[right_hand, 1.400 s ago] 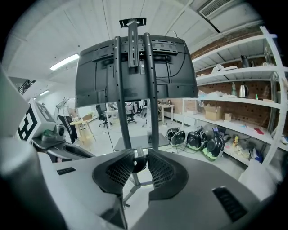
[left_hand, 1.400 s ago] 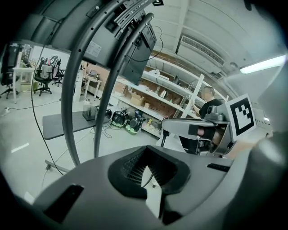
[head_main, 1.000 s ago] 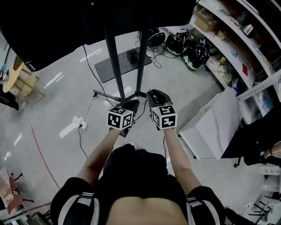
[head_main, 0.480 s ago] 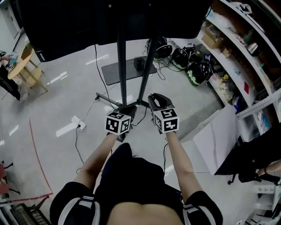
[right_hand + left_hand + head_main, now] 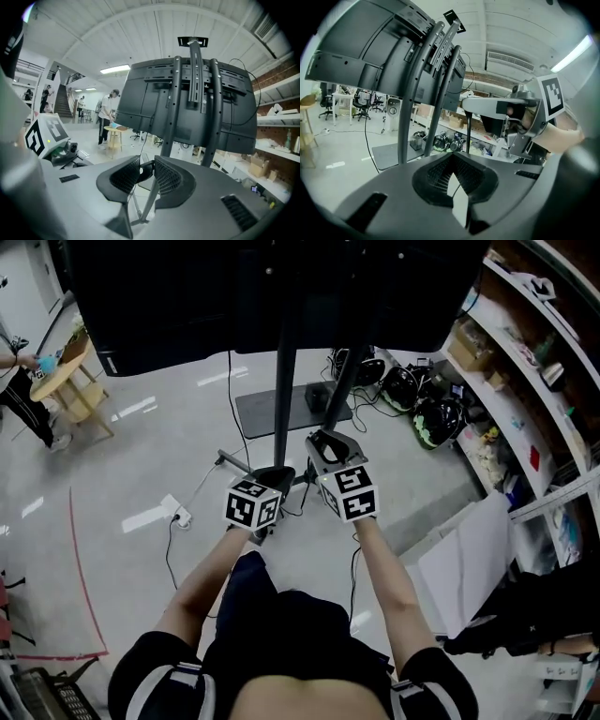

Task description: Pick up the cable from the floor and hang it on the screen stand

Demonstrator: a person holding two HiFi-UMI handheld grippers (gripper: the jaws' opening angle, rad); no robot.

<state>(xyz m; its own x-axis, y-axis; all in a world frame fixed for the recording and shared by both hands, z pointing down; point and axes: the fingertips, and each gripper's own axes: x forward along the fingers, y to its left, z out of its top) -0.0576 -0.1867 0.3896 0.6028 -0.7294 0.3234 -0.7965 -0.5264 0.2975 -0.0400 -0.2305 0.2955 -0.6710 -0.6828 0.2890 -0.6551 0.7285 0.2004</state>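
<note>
Screen stand (image 5: 283,399): tall, twin dark poles carrying a large black screen (image 5: 234,296), straight ahead of both grippers. Right gripper (image 5: 325,439): up off the floor (image 5: 141,456), just short of the stand's poles. Its fingers (image 5: 169,179) are partly closed and pinch a dark, thicker bit of the cable (image 5: 146,171) between the ribbed pads. A thin black tail drops from there toward the foot of the stand. Left gripper (image 5: 453,161): just beside the right one, on the stand's left-pole side. Its fingers (image 5: 436,176) are closed together with nothing between them. The cable looks thin, light and limp. It will probably droop and swing, hold no shape, and its smooth jacket may creep through a slack pinch. Judgement: keep the hold on the thicker part. Let the free left fingers take the hanging length lower down, so a loop can be laid over the mount rails (image 5: 194,79) behind the screen. A single strand would likely slide off.
</note>
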